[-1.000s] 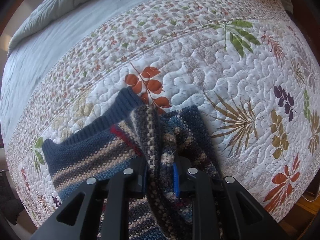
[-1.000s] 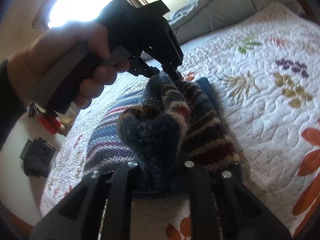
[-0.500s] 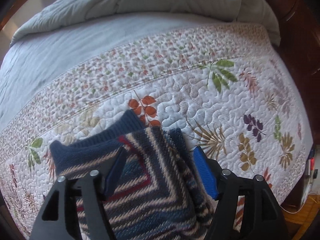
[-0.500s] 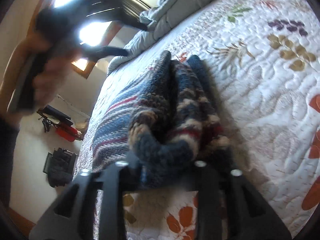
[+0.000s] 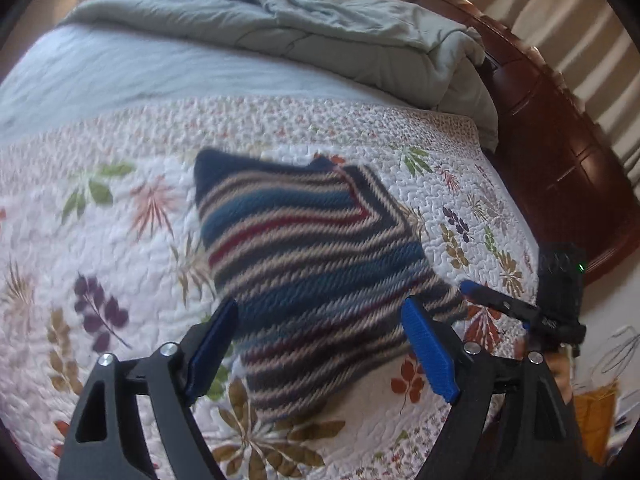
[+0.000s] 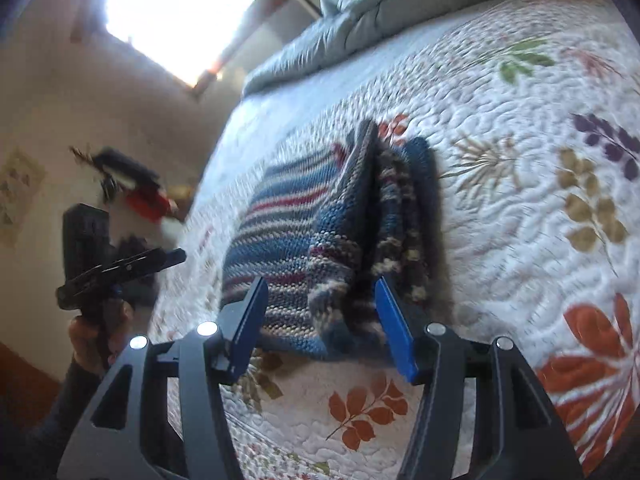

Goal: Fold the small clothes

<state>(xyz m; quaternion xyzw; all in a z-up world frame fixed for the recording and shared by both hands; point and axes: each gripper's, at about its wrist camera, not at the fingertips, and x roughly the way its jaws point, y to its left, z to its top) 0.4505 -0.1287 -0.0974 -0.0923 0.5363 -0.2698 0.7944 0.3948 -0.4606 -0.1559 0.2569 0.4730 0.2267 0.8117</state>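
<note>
Left wrist: left claw (image 5: 320, 344) just opening, wide, clear of sweater (image 5: 320, 264).

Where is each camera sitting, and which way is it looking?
Left wrist: sits on the left gripper, looking down over its open blue-padded fingers at the striped sweater on the quilt; the right gripper pokes in at right.
Right wrist: sits on the right gripper, looking along the sweater's folded edge towards the window; the left gripper and the hand holding it show at left.
Both views share the sweater, quilt and grey duvet; both jaws have just been opening, nothing gripped.
</note>
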